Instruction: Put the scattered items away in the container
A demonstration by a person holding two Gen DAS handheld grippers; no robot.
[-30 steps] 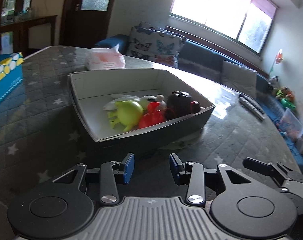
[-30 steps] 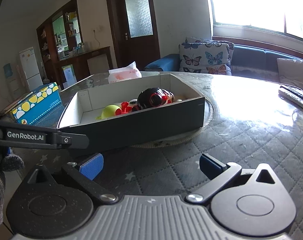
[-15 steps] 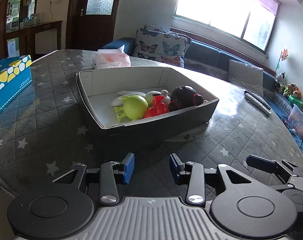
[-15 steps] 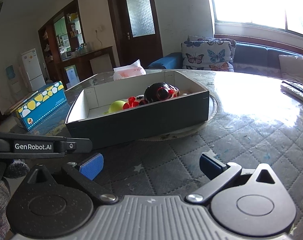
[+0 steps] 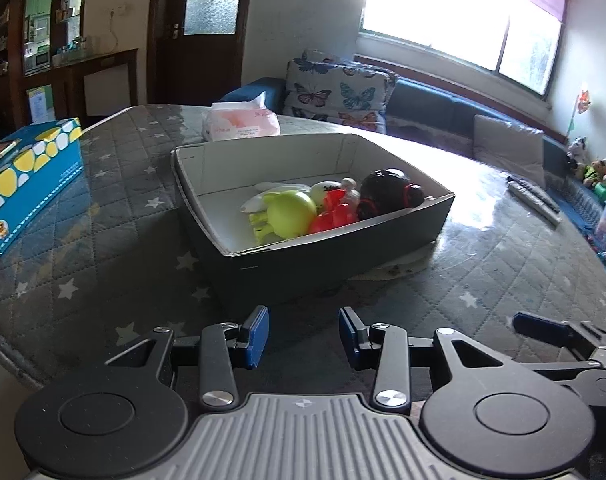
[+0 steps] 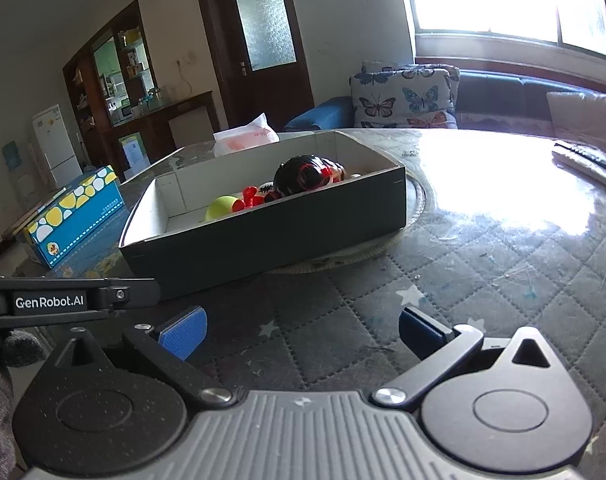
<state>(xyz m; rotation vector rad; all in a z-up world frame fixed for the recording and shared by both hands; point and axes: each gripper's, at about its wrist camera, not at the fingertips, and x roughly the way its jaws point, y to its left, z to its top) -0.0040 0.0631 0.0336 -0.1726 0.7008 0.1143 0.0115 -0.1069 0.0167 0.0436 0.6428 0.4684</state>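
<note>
Toys (image 5: pixel 331 210) are lying together inside the box (image 5: pixel 335 264) on the quilted table (image 5: pixel 103 240); no loose toy is showing outside it, so tidying looks finished. Left gripper (image 5: pixel 304 338) and right gripper (image 6: pixel 303 334) are hovering released, grasping nothing.

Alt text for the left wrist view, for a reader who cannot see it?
An open dark box on a quilted star-patterned table holds a lime-green toy, a red toy and a black toy. The left gripper sits open and empty in front.
</note>
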